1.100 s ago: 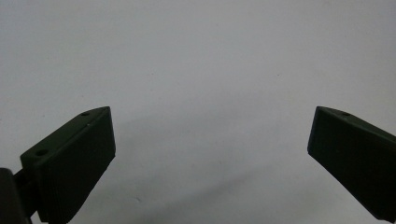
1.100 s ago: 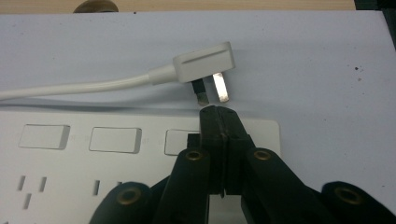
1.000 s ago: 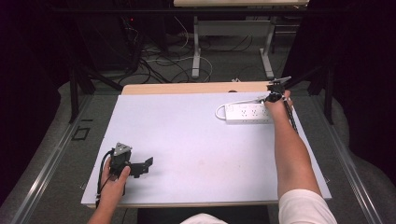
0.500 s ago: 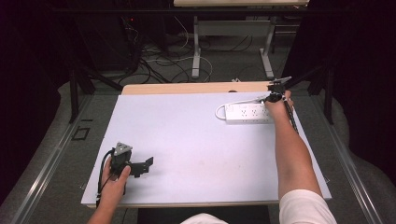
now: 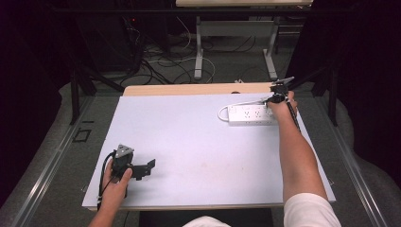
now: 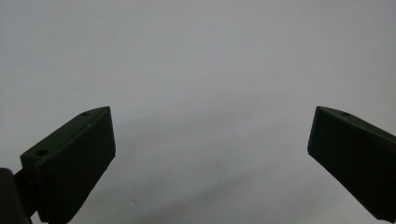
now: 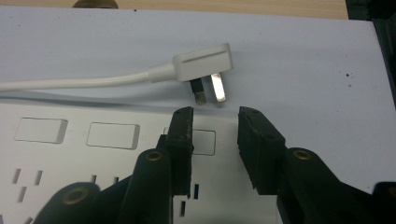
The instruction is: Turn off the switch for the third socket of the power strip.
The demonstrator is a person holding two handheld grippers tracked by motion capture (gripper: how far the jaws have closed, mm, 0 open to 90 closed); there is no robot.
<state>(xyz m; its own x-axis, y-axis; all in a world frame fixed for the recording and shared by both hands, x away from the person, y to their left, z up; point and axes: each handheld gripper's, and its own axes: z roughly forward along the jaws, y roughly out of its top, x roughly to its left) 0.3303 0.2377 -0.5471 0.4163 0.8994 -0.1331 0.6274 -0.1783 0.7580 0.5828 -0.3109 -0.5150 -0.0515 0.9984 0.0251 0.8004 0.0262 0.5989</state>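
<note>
Two hand-held grippers at one white table point(image 5: 198, 142). Right gripper point(image 7: 215, 123): at the far right of the table, over the end of a white power strip point(image 5: 250, 115); its jaws have just been opening and now stand a narrow gap apart with nothing between them, above the row of switches point(image 7: 112, 135). White plug point(image 7: 203, 63): lies on its side on the table just beyond the strip, prongs toward the jaws, its cord point(image 7: 70, 83) running off beside the strip. Left gripper point(image 5: 139, 169): near the front left edge, jaws spread wide over bare tabletop, holding nothing.
</note>
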